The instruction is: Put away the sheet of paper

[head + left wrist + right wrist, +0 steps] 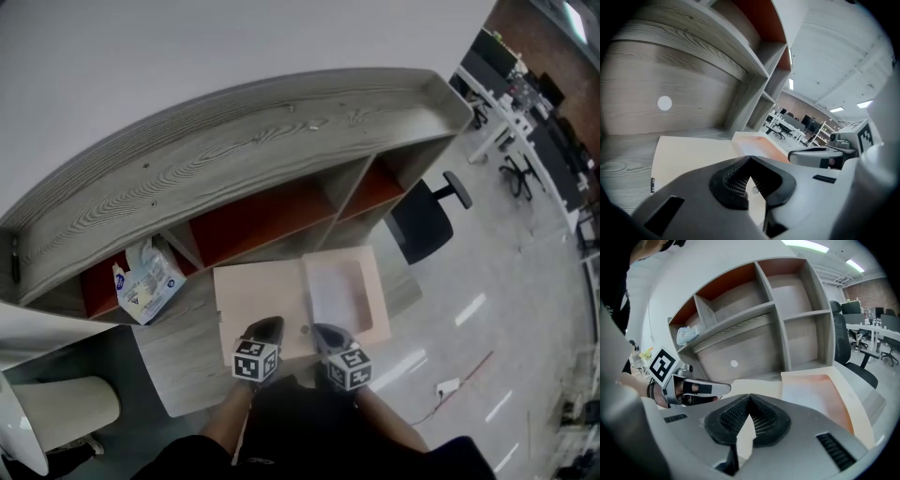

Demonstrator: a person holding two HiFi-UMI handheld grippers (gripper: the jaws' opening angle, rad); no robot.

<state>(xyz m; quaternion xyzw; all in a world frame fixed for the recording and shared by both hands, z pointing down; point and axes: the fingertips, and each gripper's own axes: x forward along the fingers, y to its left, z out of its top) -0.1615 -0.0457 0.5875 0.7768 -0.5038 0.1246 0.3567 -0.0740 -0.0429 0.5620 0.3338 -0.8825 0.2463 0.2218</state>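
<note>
A flat beige box lies open on the grey wooden board, its lid (258, 295) folded out to the left and its tray (378, 302) to the right. A white sheet of paper (333, 292) lies inside the tray's left part. My left gripper (267, 325) is shut at the lid's near edge, jaw tips together (750, 158), nothing between them. My right gripper (326, 331) is shut just beside it at the tray's near edge, tips together (750, 395), holding nothing. In the right gripper view the tray (825, 394) lies ahead to the right.
A grey shelf unit (234, 141) with red back panels stands behind the box. A plastic-wrapped pack (145, 281) sits in its left compartment. A black office chair (427, 220) stands to the right. A white bin (56, 408) is at the lower left.
</note>
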